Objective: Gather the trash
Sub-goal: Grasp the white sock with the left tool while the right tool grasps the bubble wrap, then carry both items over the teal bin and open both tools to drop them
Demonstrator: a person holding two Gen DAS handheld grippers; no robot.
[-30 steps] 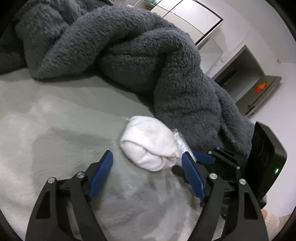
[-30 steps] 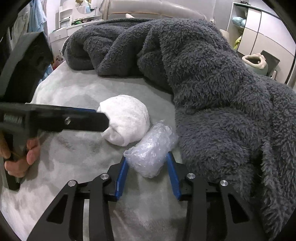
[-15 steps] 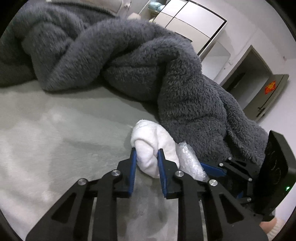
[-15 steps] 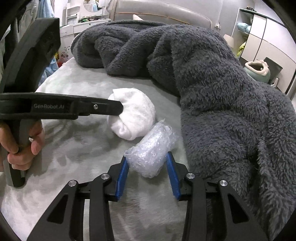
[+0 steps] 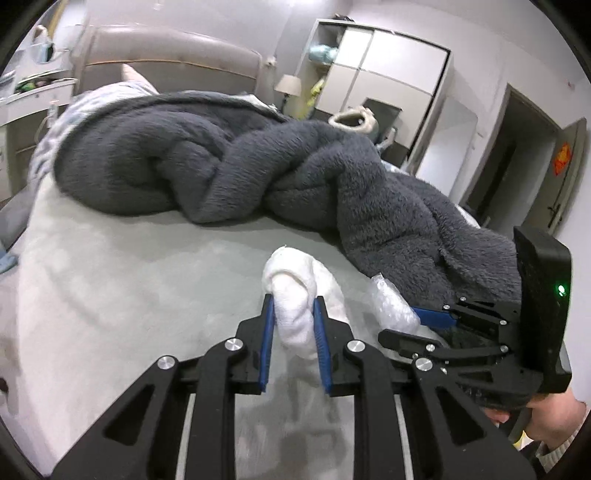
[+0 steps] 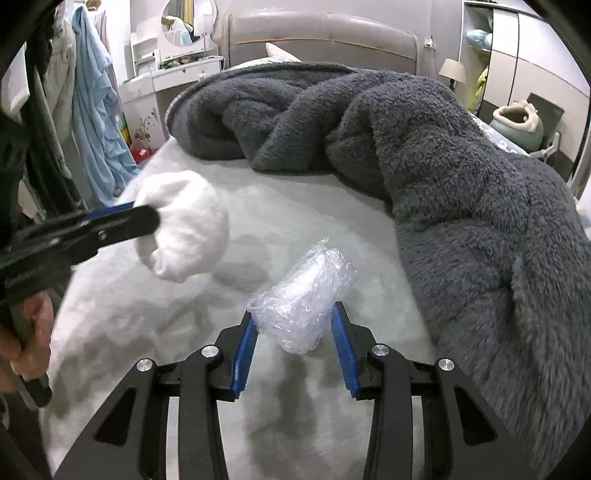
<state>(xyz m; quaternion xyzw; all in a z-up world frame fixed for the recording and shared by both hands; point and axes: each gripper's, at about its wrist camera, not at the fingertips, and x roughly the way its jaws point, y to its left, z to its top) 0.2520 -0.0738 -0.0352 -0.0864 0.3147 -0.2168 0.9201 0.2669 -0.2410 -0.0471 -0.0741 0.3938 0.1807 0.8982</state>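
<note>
At the bottom of the left wrist view, the left tool [image 5: 293,306] is clamped tight on a white wad of tissue [image 5: 295,295], lifted off the bed [image 5: 129,266]. In the lower centre of the right wrist view, the right tool [image 6: 295,319] grips a crumpled clear plastic wrap [image 6: 304,299] between partly closed jaws. Behind, a dark grey fleece blanket [image 6: 424,155] fills the upper right, and a headboard [image 6: 321,33] stands farthest back.

White wad [image 5: 291,295] hangs pinched above the bed; crumpled clear plastic [image 6: 306,295] (bubble-like) likewise gripped.
</note>
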